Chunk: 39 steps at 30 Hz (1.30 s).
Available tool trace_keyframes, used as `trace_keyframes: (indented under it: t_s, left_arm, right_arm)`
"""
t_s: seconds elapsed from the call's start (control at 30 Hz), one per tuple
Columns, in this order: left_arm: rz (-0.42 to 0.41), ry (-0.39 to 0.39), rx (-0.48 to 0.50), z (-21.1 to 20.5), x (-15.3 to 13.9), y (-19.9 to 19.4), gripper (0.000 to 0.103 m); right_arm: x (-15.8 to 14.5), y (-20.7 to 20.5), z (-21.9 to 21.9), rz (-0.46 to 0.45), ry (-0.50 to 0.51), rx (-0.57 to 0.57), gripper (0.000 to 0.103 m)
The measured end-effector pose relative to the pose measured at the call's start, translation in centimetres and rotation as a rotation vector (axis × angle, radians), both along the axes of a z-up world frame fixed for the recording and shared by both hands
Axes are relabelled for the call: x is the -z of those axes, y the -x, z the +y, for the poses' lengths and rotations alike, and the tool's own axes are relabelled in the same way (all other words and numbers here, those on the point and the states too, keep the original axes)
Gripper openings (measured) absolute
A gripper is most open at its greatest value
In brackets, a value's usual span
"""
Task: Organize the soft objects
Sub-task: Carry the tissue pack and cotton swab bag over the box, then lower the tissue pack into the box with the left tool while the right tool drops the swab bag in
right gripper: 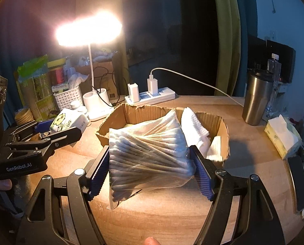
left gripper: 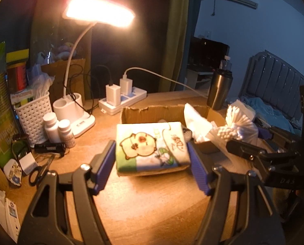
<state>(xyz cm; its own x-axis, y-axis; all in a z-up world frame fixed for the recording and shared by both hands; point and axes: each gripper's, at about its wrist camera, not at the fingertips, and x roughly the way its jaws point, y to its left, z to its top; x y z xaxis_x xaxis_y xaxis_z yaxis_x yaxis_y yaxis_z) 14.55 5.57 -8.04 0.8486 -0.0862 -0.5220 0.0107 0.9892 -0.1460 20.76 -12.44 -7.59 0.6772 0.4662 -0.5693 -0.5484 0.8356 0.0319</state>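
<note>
My left gripper [left gripper: 152, 153] is shut on a soft tissue pack [left gripper: 149, 145] printed with a cartoon pig, held just in front of the open cardboard box [left gripper: 131, 113]. My right gripper [right gripper: 152, 163] is shut on a clear bag of cotton swabs [right gripper: 147, 149], held over the box's near edge [right gripper: 119, 118]. White tissues [right gripper: 192, 124] lie inside the box at its right. The right view shows the left gripper [right gripper: 56, 130] with its pack [right gripper: 68, 122] at the left; the left view shows the swab bag [left gripper: 235, 126] at the right.
A lit desk lamp [left gripper: 76, 110], power strip with chargers [left gripper: 123, 98], white basket [left gripper: 33, 114], two pill bottles [left gripper: 58, 128] and scissors [left gripper: 39, 171] crowd the left. A steel tumbler [right gripper: 258, 100], a tissue box [right gripper: 282, 136] and a phone [right gripper: 298, 183] stand at the right.
</note>
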Motion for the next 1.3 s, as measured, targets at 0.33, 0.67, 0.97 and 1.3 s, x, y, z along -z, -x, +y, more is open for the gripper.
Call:
trace_keyframes:
  t_s: [0.33, 0.67, 0.97, 1.3]
  left_arm:
    - [-0.028, 0.021, -0.014, 1.1, -0.6, -1.7, 0.07]
    - [-0.042, 0.033, -0.019, 1.8, -0.9, -4.2, 0.07]
    - [-0.036, 0.039, -0.02, 2.2, -1.0, -6.3, 0.07]
    - [-0.013, 0.06, -0.001, 2.6, 0.0, -8.5, 0.07]
  right_arm:
    - [-0.7, -1.9, 1.0, -0.022, -0.012, 0.006, 0.078]
    - [-1.4, -4.2, 1.5, -0.029, -0.048, 0.022, 0.078]
    - [-1.7, -6.4, 1.7, -0.026, -0.071, 0.045, 0.078]
    - [-1.0, -8.5, 2.0, 0.0, -0.081, 0.07, 0.078]
